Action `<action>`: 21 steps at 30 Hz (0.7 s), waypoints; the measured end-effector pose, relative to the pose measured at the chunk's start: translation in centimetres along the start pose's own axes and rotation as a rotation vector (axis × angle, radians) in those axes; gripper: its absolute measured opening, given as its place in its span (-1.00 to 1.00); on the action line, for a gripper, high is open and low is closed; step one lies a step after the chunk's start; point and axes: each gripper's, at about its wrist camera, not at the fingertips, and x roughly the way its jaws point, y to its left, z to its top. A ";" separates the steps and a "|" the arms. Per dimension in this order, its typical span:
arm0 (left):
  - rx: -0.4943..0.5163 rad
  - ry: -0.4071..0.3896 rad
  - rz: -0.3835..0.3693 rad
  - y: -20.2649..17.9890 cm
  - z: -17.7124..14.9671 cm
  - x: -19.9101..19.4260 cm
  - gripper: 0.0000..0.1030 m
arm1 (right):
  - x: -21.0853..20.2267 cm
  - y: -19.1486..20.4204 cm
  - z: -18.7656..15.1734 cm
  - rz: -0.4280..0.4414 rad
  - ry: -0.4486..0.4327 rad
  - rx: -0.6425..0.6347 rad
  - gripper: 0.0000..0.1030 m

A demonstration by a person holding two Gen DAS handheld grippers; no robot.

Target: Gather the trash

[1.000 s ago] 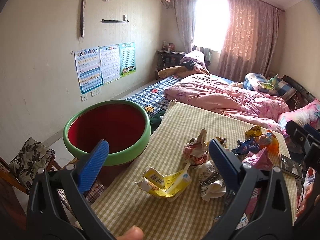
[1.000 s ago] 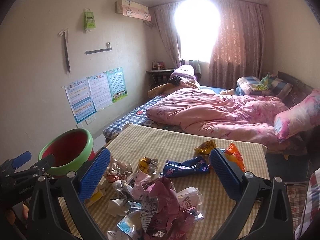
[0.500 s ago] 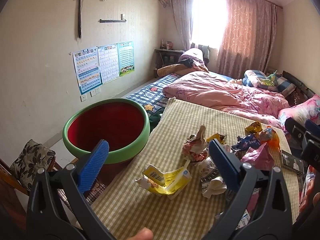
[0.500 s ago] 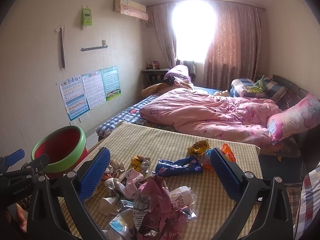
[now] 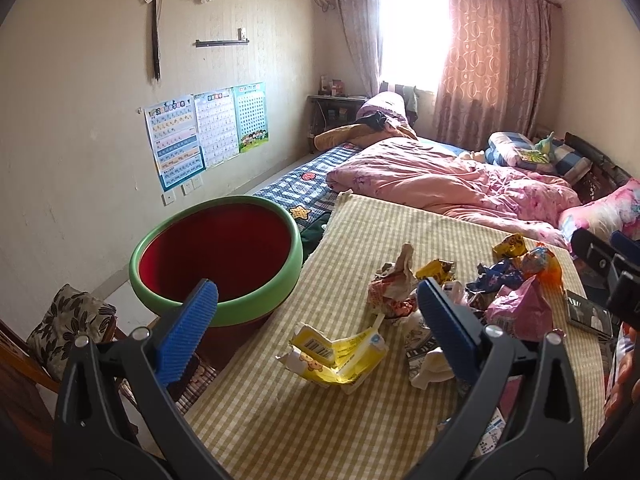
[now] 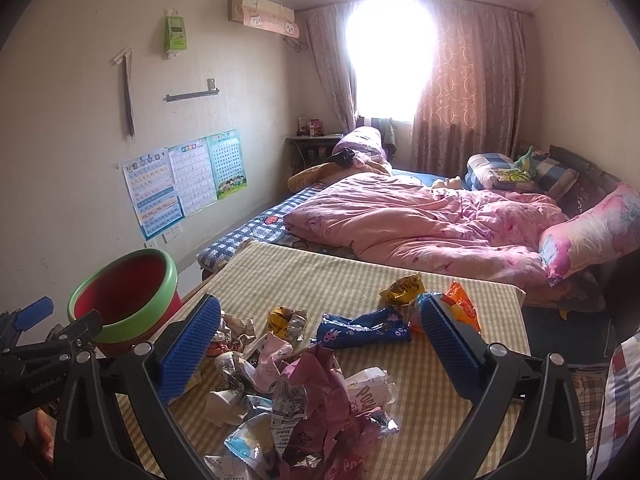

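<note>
Crumpled wrappers (image 6: 316, 380) in pink, yellow and blue lie heaped on our checked desk (image 5: 304, 420), beside the red, green-rimmed bin (image 5: 216, 256). Our left gripper (image 5: 316, 328) and right gripper (image 6: 320, 340) hover with jaws wide, holding nothing.

We see crumpled wrappers scattered on the checked surface (image 5: 360, 232): a flattened yellow carton (image 5: 340, 358) lies nearest the red bin with a green rim (image 5: 216, 256), which stands just beside the surface's left edge. A crumpled pink bag (image 6: 316, 396), a blue wrapper (image 6: 360, 328) and an orange packet (image 6: 460, 310) lie further right.
</note>
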 end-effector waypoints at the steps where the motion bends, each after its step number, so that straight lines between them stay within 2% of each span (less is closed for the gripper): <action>1: -0.001 0.001 0.001 0.0 -0.1 0.0 0.90 | 0.0 0.0 0.0 0.000 0.001 0.000 0.87; 9: -0.016 -0.008 0.009 0.6 -0.1 -0.1 0.90 | 0.1 0.2 -0.2 0.007 0.014 -0.002 0.87; 13: -0.016 -0.006 0.041 1.4 -0.5 0.1 0.90 | 0.6 -0.1 -0.9 0.027 0.051 -0.001 0.87; 16: -0.019 0.034 0.044 2.1 -1.3 1.0 0.90 | 1.1 -0.5 -1.7 0.053 0.092 0.009 0.87; 19: -0.028 0.093 0.012 2.5 -2.5 2.4 0.90 | 1.5 -0.6 -2.4 0.095 0.130 0.010 0.86; 21: -0.023 0.136 -0.015 2.4 -3.1 3.4 0.71 | 1.8 -0.6 -2.8 0.127 0.161 0.009 0.77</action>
